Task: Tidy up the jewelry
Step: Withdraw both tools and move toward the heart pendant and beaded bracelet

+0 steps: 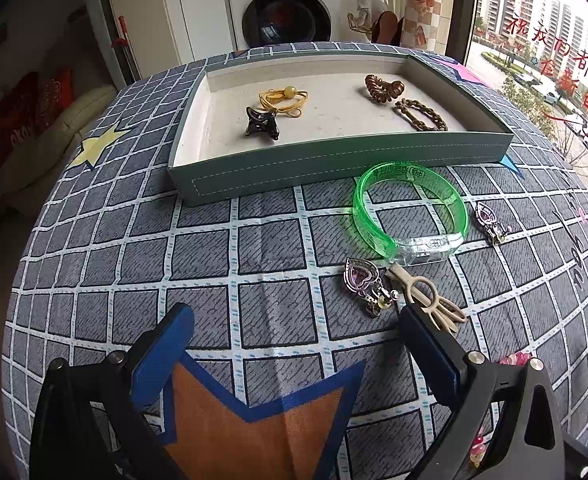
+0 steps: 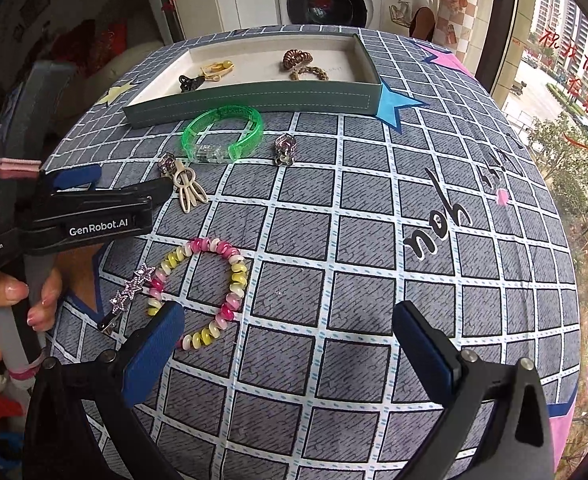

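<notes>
A shallow grey-green tray (image 1: 334, 164) (image 2: 253, 98) at the far side holds a black clip (image 1: 261, 122), a gold hair tie (image 1: 283, 100), a brown coil tie (image 1: 384, 87) and a braided brown clip (image 1: 422, 114). On the cloth in front lie a green bangle (image 1: 410, 212) (image 2: 223, 134), two purple heart earrings (image 1: 364, 280) (image 1: 492, 220), a beige hair clip (image 1: 426, 296) (image 2: 187, 188), a pink-and-yellow coil bracelet (image 2: 209, 288) and a silver star pin (image 2: 131, 288). My left gripper (image 1: 294, 344) is open just left of the beige clip. My right gripper (image 2: 289, 340) is open, its left finger beside the bracelet.
The checked grey tablecloth (image 2: 374, 240) covers a round table that drops off on all sides. A hand (image 2: 9, 304) holds the left gripper at the left in the right wrist view. A washing machine (image 1: 281, 4) stands behind, and a window is on the right.
</notes>
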Demonstrator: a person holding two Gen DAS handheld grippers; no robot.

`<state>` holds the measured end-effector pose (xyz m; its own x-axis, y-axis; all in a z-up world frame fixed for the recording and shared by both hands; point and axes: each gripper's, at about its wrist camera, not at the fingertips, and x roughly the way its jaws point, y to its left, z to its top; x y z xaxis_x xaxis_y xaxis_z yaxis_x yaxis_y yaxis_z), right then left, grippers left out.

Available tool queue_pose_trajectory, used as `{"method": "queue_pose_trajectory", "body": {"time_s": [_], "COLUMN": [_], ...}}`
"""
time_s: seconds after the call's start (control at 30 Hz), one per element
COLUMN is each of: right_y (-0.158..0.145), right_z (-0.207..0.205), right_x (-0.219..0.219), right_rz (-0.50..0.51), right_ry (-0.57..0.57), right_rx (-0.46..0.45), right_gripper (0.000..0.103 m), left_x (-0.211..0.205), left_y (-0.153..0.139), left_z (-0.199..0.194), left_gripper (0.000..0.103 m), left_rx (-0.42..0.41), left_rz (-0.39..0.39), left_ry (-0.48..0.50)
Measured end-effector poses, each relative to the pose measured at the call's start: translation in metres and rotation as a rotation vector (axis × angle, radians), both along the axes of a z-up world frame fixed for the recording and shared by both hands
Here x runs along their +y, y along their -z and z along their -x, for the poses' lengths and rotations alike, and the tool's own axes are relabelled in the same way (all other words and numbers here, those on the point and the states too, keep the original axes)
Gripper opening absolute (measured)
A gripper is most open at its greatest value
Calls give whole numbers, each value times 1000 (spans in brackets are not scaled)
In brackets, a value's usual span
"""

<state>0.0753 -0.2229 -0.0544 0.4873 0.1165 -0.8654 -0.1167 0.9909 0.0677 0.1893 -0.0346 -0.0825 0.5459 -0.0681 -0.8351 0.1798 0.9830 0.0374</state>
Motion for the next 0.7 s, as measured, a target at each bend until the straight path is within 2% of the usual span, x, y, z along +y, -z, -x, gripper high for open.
{"method": "queue_pose_trajectory", "body": {"time_s": [0.23, 0.5, 0.57, 0.6, 0.7], "right_y": [11, 16, 17, 17, 15], "right_z": [-5, -10, -10, -9, -7], "right_x": [17, 11, 7, 5, 7], "right_rz": [94, 129, 117, 106, 80], "right_ry": [-29, 3, 7, 10, -6], "right_rx": [1, -7, -1, 3, -2], "right_gripper": [103, 103, 103, 102, 91], "left_x": [-1, -11, -13, -14, -20], "left_y": [1, -1, -2, -2, -5], "left_z": [-13, -11, -10, -9, -7], "left_gripper": [103, 103, 101, 96, 83], "left_rx": [11, 12, 13, 11, 12], "left_rz": [10, 22, 24, 27, 42], "left_ry": [-28, -3, 0, 7, 36]}}
